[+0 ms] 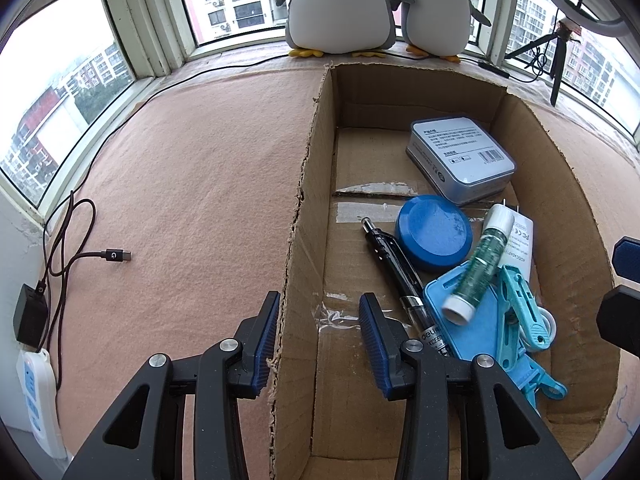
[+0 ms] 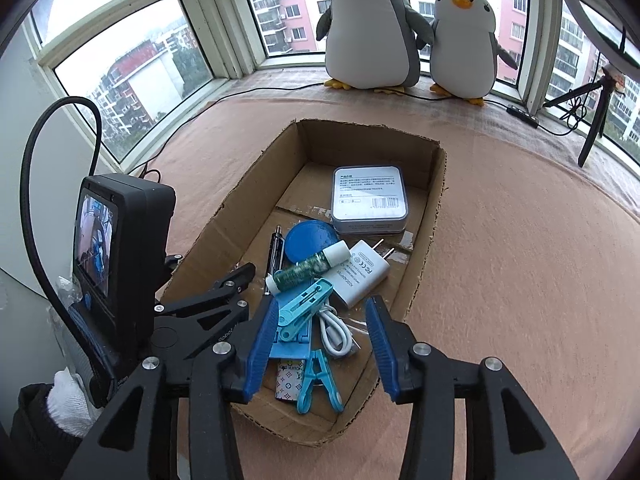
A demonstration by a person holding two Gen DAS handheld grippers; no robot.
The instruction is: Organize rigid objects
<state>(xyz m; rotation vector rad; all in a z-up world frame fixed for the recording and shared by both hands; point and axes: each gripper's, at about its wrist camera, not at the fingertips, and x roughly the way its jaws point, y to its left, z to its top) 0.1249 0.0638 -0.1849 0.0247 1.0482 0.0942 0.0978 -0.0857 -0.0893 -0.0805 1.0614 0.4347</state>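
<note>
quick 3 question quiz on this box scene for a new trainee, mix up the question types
1. True or false: the blue round lid lies outside the cardboard box.
2. Which item lies nearest the box's far wall? A red mug; B silver tin; C glass bottle.
3. What stands between the fingers of the left hand-held gripper?

Key: 1 false, it lies inside the box. 2 B. 3 the box's side wall, close against one pad and clear of the other.
</note>
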